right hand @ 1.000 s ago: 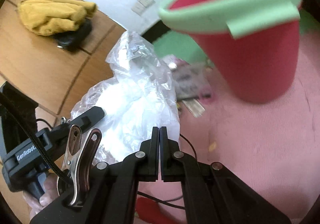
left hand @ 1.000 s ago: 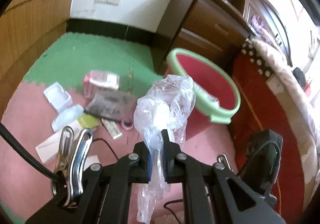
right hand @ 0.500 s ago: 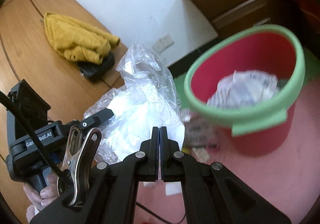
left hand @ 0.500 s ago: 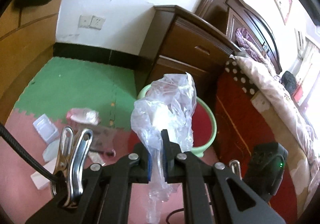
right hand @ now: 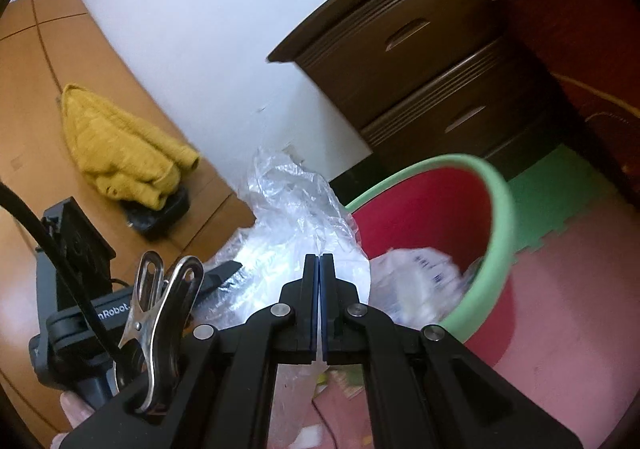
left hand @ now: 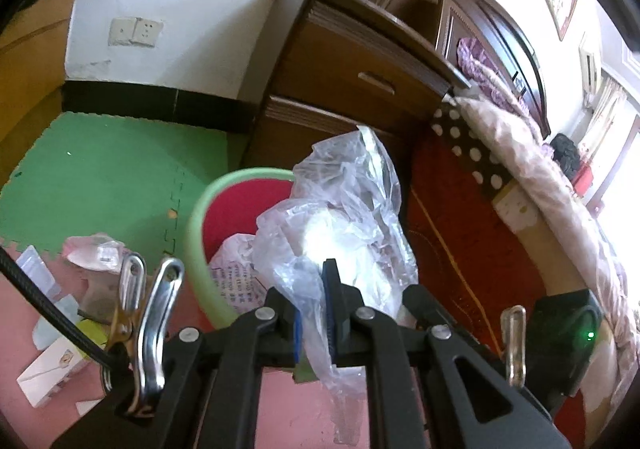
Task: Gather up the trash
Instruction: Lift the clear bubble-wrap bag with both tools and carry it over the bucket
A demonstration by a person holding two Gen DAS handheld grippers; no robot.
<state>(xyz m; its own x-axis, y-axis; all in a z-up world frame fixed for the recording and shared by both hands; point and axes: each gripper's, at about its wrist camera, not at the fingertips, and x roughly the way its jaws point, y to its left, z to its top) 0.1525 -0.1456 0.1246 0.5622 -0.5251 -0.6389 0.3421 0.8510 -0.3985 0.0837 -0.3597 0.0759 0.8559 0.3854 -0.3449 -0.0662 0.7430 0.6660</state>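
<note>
The left gripper (left hand: pixel 316 313) was clamped on a crumpled clear plastic bag (left hand: pixel 344 225), which hung above the rim of the red bin with a green rim (left hand: pixel 196 233), just in front of the dark wooden nightstand (left hand: pixel 352 89). The right gripper (right hand: pixel 319 277) had its jaws pressed together with nothing between them, beside the bin. Printed white wrapping (left hand: pixel 236 273) lay inside the bin, and more packaging litter (left hand: pixel 96 255) lay on the foam mat to the bin's left.
</note>
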